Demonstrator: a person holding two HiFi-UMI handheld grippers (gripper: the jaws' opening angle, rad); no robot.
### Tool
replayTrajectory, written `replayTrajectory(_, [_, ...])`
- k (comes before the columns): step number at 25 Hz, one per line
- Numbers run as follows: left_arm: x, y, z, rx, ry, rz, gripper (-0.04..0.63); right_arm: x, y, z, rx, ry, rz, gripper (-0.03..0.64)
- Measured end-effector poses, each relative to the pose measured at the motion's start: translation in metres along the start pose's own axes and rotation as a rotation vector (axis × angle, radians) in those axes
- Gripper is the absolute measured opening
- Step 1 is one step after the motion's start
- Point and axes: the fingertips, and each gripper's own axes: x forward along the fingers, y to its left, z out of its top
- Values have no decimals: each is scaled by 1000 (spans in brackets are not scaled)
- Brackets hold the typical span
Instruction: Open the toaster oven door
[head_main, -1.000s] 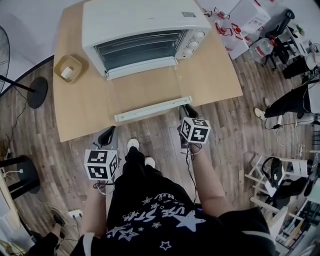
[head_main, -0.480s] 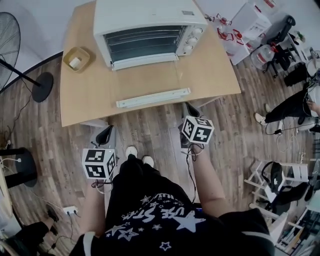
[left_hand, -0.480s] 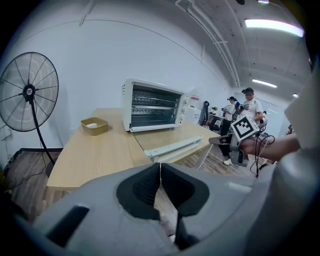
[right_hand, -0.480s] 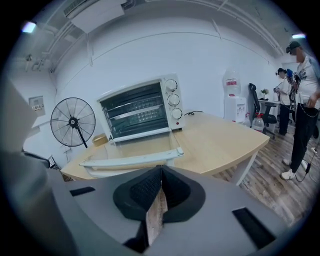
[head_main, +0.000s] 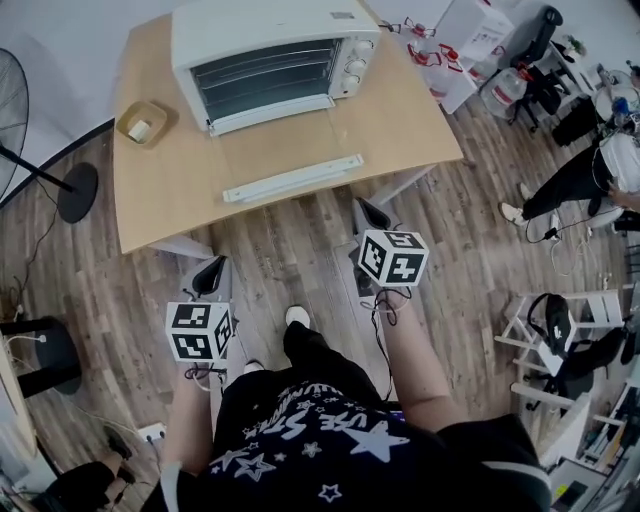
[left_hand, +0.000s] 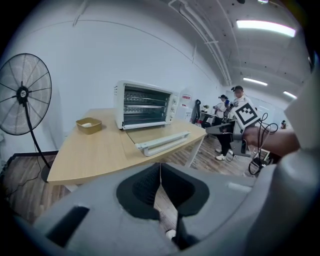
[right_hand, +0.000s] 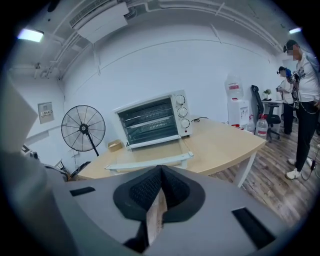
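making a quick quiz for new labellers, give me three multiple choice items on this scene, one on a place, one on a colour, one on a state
1. Where is the small wooden tray relative to the toaster oven?
A. on top of it
B. beside it on the table
C. inside it

2. What colour is the toaster oven's body?
A. black
B. red
C. white

3. How is the oven door?
A. shut
B. folded down, open
C. taken off

Answers:
1 B: the tray sits on the table, left of the oven in the head view.
2 C: its top and sides are white.
3 B: the door lies flat in front of the oven, and the racks show.
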Motion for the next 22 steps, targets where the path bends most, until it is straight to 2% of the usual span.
replayTrajectory(6, [-43,-5,-16,19,-26,-53,23,-51,40,-9,-14,-36,-22,3])
replayTrajectory(22, [-181,0,-81,74,-76,-119,23,-177,173,-65,-33,-110,-6,3])
